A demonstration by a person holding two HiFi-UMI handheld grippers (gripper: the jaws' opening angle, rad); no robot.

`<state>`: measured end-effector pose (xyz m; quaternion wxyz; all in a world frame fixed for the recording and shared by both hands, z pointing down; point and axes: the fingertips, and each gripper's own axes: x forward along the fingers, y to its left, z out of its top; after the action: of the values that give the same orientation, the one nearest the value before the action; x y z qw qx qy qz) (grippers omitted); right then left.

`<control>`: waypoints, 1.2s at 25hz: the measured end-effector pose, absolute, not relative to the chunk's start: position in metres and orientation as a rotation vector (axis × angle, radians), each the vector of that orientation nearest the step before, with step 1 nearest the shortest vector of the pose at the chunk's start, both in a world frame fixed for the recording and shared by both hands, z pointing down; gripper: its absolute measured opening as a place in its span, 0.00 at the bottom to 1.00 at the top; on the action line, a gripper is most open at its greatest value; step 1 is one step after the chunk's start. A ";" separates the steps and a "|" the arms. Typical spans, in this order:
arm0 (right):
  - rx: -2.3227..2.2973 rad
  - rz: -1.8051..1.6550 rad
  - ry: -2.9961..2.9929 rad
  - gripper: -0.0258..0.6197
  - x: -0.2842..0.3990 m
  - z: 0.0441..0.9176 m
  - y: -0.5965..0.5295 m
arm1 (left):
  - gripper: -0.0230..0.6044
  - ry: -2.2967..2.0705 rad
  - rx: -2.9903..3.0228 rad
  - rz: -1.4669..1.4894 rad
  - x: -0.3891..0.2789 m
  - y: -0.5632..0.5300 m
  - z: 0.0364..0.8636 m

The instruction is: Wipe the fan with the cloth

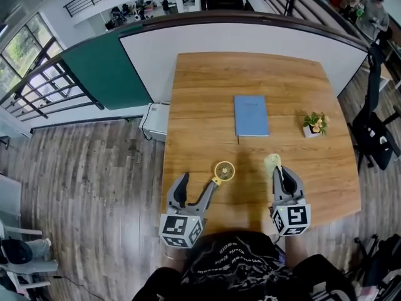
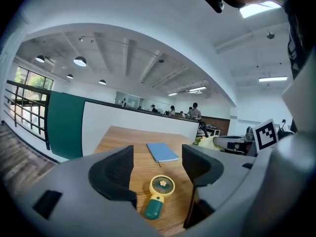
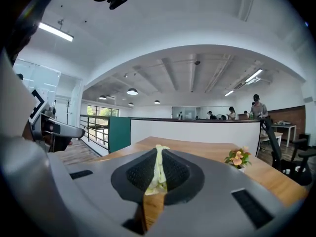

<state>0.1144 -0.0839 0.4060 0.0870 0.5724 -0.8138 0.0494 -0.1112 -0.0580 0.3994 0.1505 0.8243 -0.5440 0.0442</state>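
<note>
On wooden table (image 1: 207, 93), near front edge: handheld fan (image 1: 224, 170) lies flat just ahead of left gripper (image 1: 197, 184), jaws apart, empty. Right gripper (image 1: 281, 174) clamps pale cloth (image 1: 272, 162). Fan likely light, rigid; grip by handle, avoid grille.

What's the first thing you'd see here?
A little yellow and green fan lies on the wooden table, just ahead of the open left gripper. The right gripper pinches a pale yellow cloth. Farther back sit a blue notebook and a small potted plant.
</note>
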 end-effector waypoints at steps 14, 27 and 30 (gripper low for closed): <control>1.673 0.150 -2.399 0.09 0.091 0.414 -0.062 | 0.11 -1.627 2.303 0.088 -0.131 -0.051 0.408; 1.645 0.084 -2.381 0.09 0.092 0.416 -0.067 | 0.07 -1.609 2.273 0.004 -0.124 -0.060 0.403; 1.629 0.072 -2.382 0.09 0.092 0.418 -0.068 | 0.07 -1.614 2.288 0.041 -0.121 -0.059 0.406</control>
<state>0.0922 -0.0675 0.4177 0.1273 0.5597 -0.8185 0.0249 -0.1209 -0.0590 0.4063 0.1698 0.8053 -0.5679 0.0146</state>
